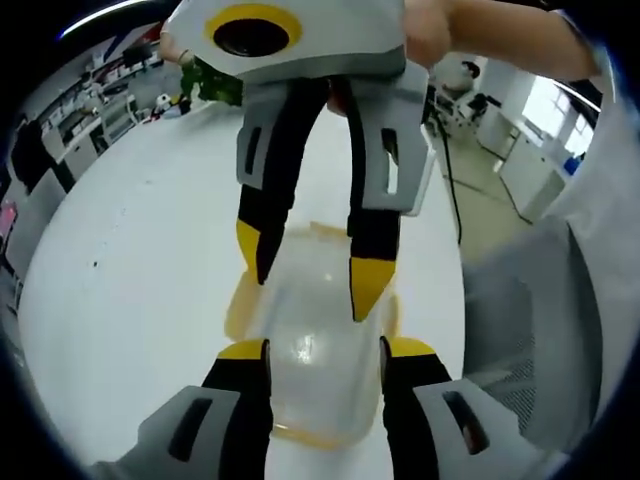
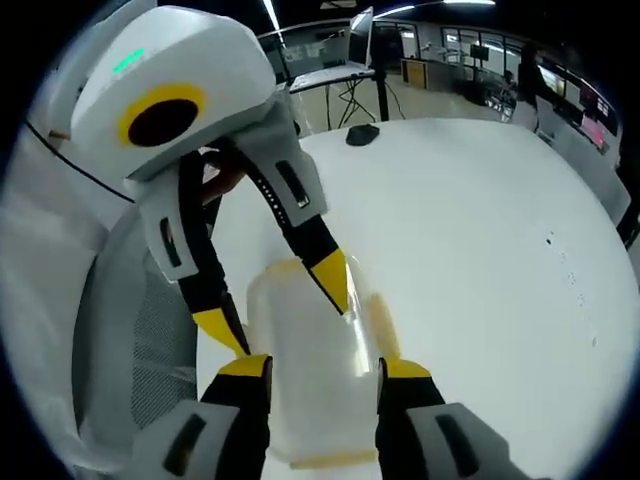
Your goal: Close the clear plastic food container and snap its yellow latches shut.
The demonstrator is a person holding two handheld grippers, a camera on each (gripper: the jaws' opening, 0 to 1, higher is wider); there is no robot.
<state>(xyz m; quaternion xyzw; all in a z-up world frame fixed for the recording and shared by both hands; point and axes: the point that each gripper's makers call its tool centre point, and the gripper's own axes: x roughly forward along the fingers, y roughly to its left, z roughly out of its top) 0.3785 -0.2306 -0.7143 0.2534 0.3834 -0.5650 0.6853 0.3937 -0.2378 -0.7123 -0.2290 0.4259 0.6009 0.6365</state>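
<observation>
Lying in the lower centre of both views, on the white table (image 1: 130,270), the clear container (image 1: 310,350) is waiting with its lid down. The left gripper (image 1: 325,362) and the right gripper (image 2: 315,368) are standing open on either side of it, gripping nothing, probably to steady the box for pressing the yellow latches (image 1: 240,300).

The clear container (image 1: 310,350) is showing pale yellow latches (image 1: 238,305). The left tongs (image 1: 325,352) and right tongs (image 2: 322,370) are wearing grey, black and yellow tips; the surface (image 1: 140,270) is gleaming white.
</observation>
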